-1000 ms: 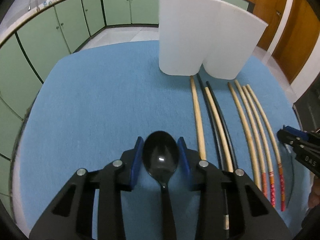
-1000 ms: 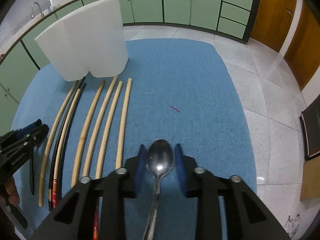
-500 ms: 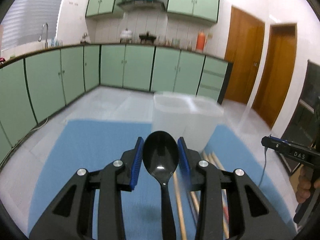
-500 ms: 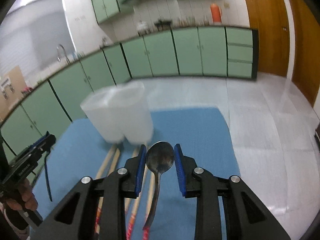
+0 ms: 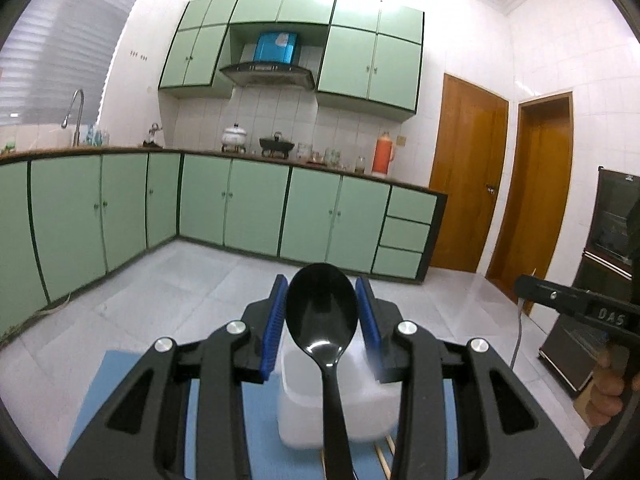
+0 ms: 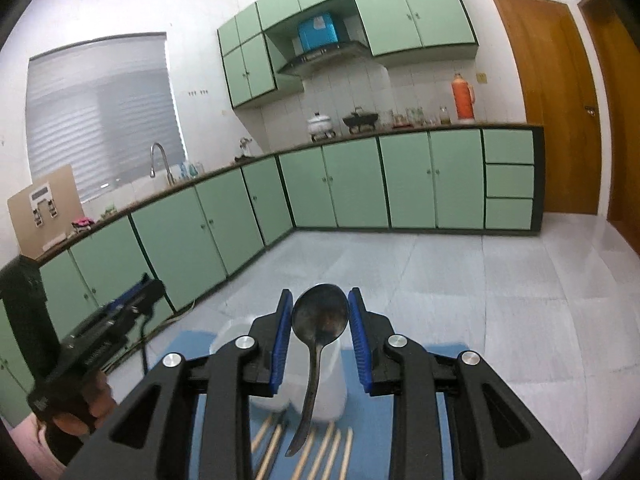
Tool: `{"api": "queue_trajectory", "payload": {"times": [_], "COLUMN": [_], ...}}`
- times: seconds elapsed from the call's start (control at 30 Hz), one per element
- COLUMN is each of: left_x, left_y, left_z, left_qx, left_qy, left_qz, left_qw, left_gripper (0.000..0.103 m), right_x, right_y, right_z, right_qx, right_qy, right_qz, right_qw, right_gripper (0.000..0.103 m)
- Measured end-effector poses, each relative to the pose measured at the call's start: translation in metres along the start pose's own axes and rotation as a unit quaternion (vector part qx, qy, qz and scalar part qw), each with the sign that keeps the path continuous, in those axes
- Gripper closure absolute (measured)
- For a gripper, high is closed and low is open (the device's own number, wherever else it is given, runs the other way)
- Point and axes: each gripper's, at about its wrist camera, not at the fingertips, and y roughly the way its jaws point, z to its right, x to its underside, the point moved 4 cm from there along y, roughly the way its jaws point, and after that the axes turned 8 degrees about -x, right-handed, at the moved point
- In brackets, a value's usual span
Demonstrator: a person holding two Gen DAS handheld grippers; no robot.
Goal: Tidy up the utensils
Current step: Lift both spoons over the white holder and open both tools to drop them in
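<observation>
My left gripper (image 5: pixel 321 322) is shut on a black plastic spoon (image 5: pixel 322 312), bowl up between the blue pads. My right gripper (image 6: pixel 319 332) is shut on a metal spoon (image 6: pixel 319 317), its handle hanging down. Both are lifted high and tilted up. The white two-compartment holder (image 5: pixel 312 408) stands on the blue mat (image 5: pixel 260 432) just below and beyond the left gripper; it also shows in the right wrist view (image 6: pixel 320 396). Several wooden chopsticks (image 6: pixel 316 454) lie on the mat in front of the holder.
Green kitchen cabinets (image 5: pixel 248 208) and a tiled floor (image 6: pixel 480 280) fill the background. The right gripper's body (image 5: pixel 580 310) shows at the right of the left wrist view. The left gripper's body (image 6: pixel 104 336) shows at the left of the right wrist view.
Both grippers have risen and tilted upward with their spoons. The mat and chopsticks have dropped to the bottom of each view, and the kitchen now fills the frames.
</observation>
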Motion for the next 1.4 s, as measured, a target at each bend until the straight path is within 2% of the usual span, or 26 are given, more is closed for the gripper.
{"api": "queue_trajectory", "payload": {"times": [0.2,0.5,0.63,0.8,0.9,1.0,1.1,1.3,1.4], "left_x": [-0.016,-0.013,-0.009,0.003,0.010,0.017,0.027,0.043,0.049], "left_y": [0.051,0.098,0.100,0.103,0.106,0.112,0.111,0.108,0.104], "left_z": [0.003,0.001,-0.005,-0.009,-0.009,-0.012,-0.015,-0.021,-0.025], "left_qx": [-0.008,-0.014,-0.003,-0.001,-0.005,-0.008,-0.011,-0.015,-0.017], "left_qy": [0.000,0.000,-0.013,-0.014,-0.011,-0.015,-0.011,-0.006,-0.006], "left_qz": [0.014,0.008,0.005,0.003,0.000,-0.011,-0.020,-0.042,-0.053], "left_qw": [0.9999,0.9999,0.9999,0.9999,0.9999,0.9998,0.9997,0.9990,0.9985], "left_gripper": [0.070,0.070,0.070,0.070,0.070,0.070,0.069,0.068,0.057], "right_x": [-0.022,-0.022,-0.019,-0.036,-0.042,-0.033,-0.008,0.030,0.041], "right_y": [0.046,0.103,0.104,0.082,0.090,0.108,0.121,0.132,0.133], "right_z": [0.003,0.013,0.008,0.000,-0.003,0.000,0.003,0.013,0.017], "right_qx": [0.011,0.031,0.014,-0.020,-0.005,0.012,0.032,0.015,0.011], "right_qy": [-0.009,-0.007,-0.012,0.002,-0.016,-0.022,-0.029,0.010,0.017], "right_qz": [0.006,-0.008,-0.011,0.026,0.029,0.015,-0.010,-0.043,-0.054], "right_qw": [1.000,0.999,1.000,0.999,0.999,1.000,0.999,0.999,0.998], "right_gripper": [0.075,0.075,0.075,0.075,0.075,0.075,0.075,0.075,0.075]}}
